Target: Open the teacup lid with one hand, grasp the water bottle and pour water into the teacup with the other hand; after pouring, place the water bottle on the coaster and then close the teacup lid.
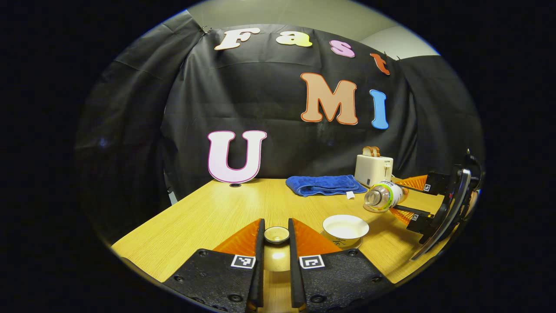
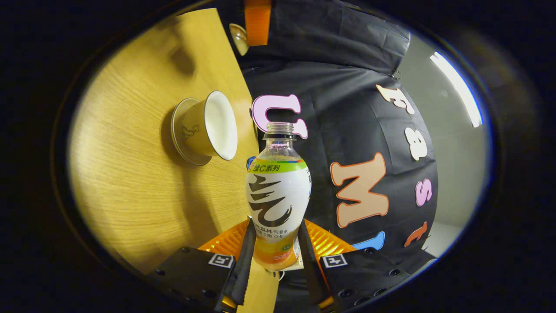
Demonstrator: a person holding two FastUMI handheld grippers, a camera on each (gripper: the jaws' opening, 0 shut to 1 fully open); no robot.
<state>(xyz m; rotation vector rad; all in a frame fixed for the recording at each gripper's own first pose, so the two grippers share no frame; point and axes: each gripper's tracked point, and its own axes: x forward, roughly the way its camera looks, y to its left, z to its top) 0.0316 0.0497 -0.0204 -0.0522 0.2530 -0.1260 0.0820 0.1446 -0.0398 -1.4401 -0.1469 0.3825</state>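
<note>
While my left gripper (image 1: 276, 237) pinches the lid (image 1: 276, 234) aside, clear of the open teacup (image 1: 345, 228) on the table (image 1: 208, 217), my right gripper (image 2: 275, 254) clamps the uncapped water bottle (image 2: 278, 191), tipped sideways toward it, ready for pouring.

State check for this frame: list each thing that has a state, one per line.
teacup: uncovered, upright on its saucer
lid: off the cup, held between the left gripper fingers
water bottle: uncapped, tipped on its side, clamped in the right gripper
toaster: bread slices standing up out of it
towel: folded
</note>
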